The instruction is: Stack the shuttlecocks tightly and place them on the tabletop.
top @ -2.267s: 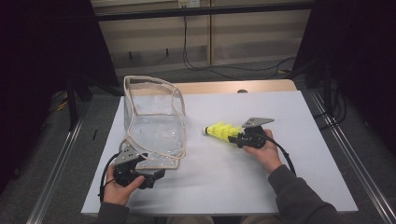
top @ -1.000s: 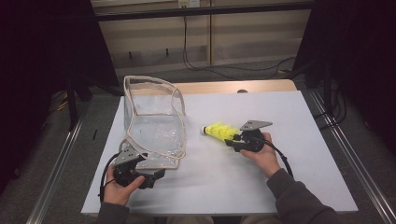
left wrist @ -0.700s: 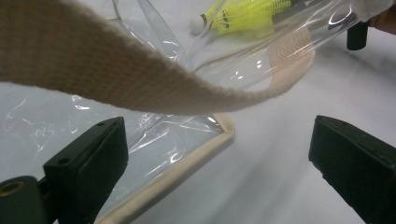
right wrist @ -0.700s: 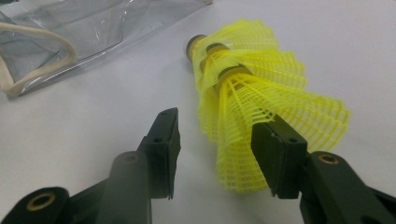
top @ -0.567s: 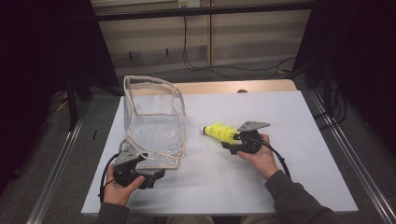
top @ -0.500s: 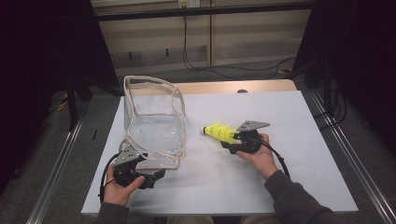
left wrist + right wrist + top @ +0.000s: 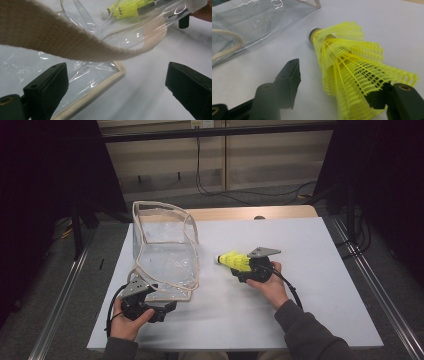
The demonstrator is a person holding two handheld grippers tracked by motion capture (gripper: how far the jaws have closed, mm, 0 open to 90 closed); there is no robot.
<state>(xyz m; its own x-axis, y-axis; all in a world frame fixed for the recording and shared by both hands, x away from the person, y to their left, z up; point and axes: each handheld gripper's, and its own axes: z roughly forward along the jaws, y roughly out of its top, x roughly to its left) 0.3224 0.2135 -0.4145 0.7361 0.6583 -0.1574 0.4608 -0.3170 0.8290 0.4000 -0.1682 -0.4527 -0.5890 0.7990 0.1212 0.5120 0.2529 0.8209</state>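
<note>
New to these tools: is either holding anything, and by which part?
Nothing. The right gripper has just been opening, one jaw clear of the shuttlecock; the left gripper stands open beside the bag.

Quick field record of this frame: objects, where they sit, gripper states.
surface: white table top
bag: clear plastic bag with beige trim, standing open at table left; its strap hangs above the left jaws
shuttlecocks: yellow shuttlecocks, nested, lying on the table right of the bag, cork end toward it
left gripper: open, jaws at the bag's near corner, gripping nothing
right gripper: jaws have just been opening; one inside the skirt, one outside and clear of the mesh
</note>
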